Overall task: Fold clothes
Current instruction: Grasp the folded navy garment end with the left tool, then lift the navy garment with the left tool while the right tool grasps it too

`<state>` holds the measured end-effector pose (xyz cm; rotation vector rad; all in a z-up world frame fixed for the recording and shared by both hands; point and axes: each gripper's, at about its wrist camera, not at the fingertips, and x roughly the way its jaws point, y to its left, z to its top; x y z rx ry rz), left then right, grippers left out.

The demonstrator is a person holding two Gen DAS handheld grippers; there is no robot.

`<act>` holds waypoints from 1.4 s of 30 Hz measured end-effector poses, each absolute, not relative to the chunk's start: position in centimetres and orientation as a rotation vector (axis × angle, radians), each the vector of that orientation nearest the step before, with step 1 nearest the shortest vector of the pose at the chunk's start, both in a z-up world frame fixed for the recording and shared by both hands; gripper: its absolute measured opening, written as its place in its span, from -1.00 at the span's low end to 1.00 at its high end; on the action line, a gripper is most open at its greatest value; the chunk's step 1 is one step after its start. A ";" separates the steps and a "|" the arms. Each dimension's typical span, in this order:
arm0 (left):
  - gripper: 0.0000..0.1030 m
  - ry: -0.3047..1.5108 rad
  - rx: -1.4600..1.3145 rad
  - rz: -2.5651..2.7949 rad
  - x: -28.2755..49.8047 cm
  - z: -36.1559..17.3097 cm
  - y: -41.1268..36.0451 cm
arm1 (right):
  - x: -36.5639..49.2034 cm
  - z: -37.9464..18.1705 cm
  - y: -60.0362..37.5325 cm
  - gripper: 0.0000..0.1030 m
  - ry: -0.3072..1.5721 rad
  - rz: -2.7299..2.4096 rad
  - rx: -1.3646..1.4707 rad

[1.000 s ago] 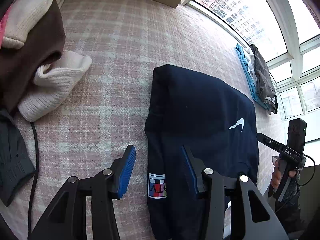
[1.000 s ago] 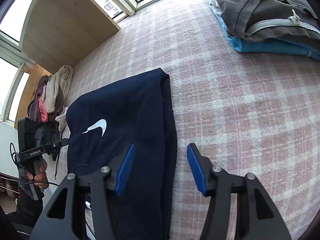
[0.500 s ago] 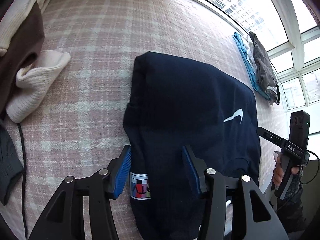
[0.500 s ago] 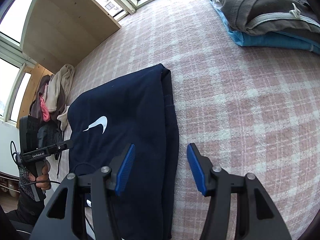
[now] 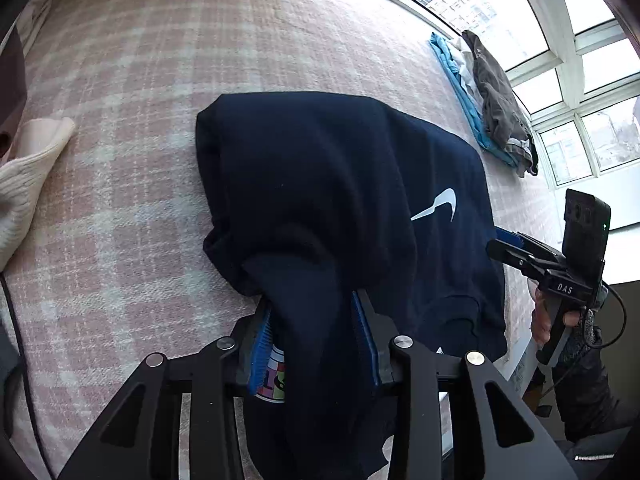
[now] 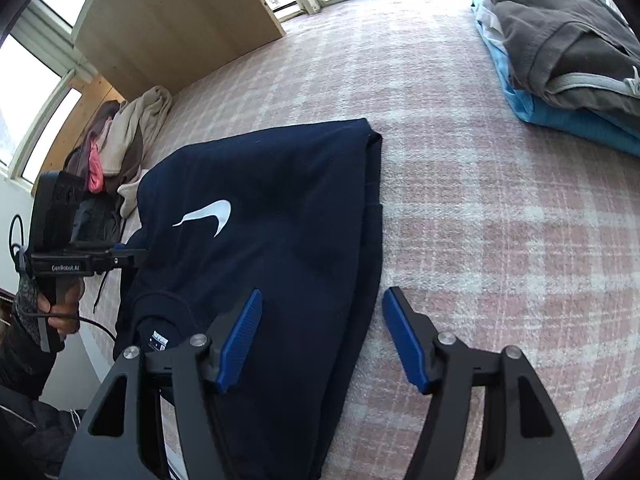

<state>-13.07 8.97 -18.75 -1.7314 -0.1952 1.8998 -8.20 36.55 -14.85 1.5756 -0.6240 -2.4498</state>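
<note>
A navy sweatshirt (image 5: 320, 184) with a white swoosh lies folded on the pink plaid blanket (image 5: 140, 80). My left gripper (image 5: 314, 340) is at its near left edge. Its jaws are closing, and a raised bunch of navy cloth fills the gap between the blue pads (image 5: 262, 344), with a colourful label just below. In the right wrist view the sweatshirt (image 6: 272, 216) lies under my right gripper (image 6: 320, 340). Those jaws are opening and straddle the sweatshirt's right edge, one finger over cloth and the other over blanket, gripping nothing. Each hand-held gripper also shows at the other view's edge.
A folded stack of grey and blue clothes (image 6: 560, 60) sits at the far right of the blanket. A heap of unfolded clothes (image 6: 124, 140) lies far left by a wooden board (image 6: 172, 24). A cream knit (image 5: 24, 176) and a black cable (image 5: 16, 340) lie left.
My left gripper has slid right from the blanket onto the sweatshirt's left edge, and its jaws have narrowed around a bunch of cloth. The right gripper's jaws have widened.
</note>
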 end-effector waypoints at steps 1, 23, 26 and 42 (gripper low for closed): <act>-0.34 -0.190 -1.727 1.902 -12.9 -18.7 9.0 | -8.1 -14.9 36.2 0.25 -0.624 -2.445 1.557; -0.65 -0.218 -1.545 1.806 -10.6 -17.5 13.7 | -10.8 -14.1 28.5 -0.64 -0.552 -2.359 1.473; -0.65 -0.278 -1.520 1.786 -10.4 -16.5 13.5 | -10.1 -12.8 28.6 -0.64 -0.629 -2.369 1.437; -0.65 -0.033 -1.196 1.785 -8.6 -4.4 24.7 | -3.7 0.6 36.3 -0.64 -0.504 -2.702 1.256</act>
